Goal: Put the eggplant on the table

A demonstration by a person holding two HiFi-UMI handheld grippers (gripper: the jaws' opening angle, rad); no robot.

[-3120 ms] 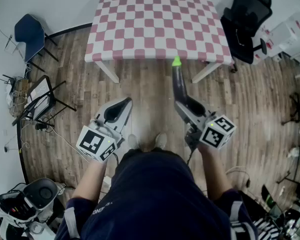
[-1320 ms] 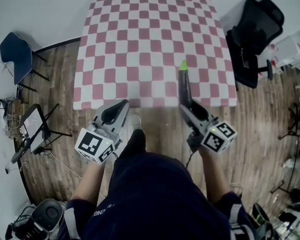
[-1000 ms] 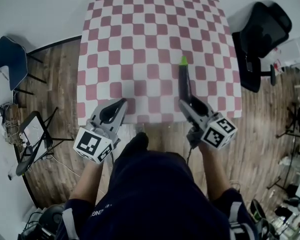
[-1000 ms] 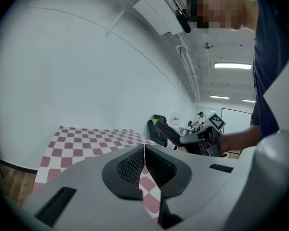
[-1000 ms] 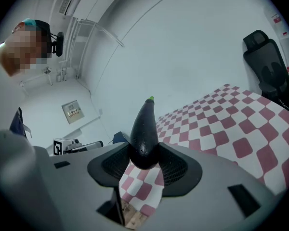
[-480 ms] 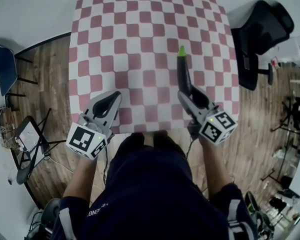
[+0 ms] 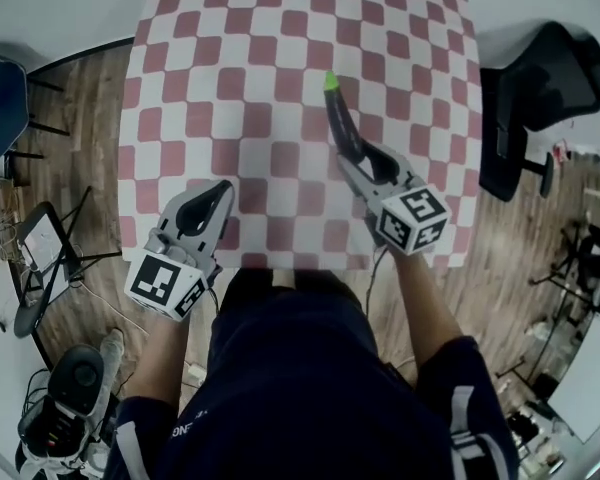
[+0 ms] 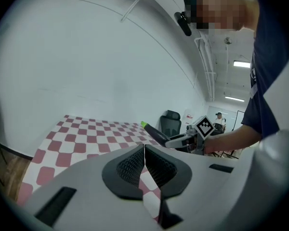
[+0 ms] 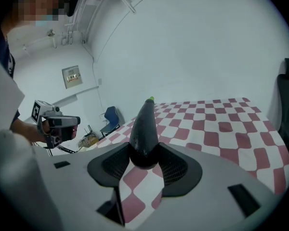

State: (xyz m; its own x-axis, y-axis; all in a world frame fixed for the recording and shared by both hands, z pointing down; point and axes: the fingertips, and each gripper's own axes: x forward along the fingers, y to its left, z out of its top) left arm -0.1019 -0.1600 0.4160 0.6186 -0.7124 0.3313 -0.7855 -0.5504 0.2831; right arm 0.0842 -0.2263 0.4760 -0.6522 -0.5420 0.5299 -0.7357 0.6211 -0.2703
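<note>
Left gripper [image 7: 220, 190]: held low at the person's left side on the outstretched left forearm [image 7: 165, 363], pointing forward and slightly down, its marker cube [image 7: 166, 284] at the rear, jaws pressed together with nothing between them. Right gripper [image 7: 352, 156]: carried further forward than the left on the right forearm [image 7: 427, 308], angled forward and toward the left, tilted down, its own cube [image 7: 412, 218] facing up, jaws parted and clamped on the thick end of the eggplant [image 7: 337, 116], which projects beyond the fingertips, green tip foremost. The two grippers are well apart.
</note>
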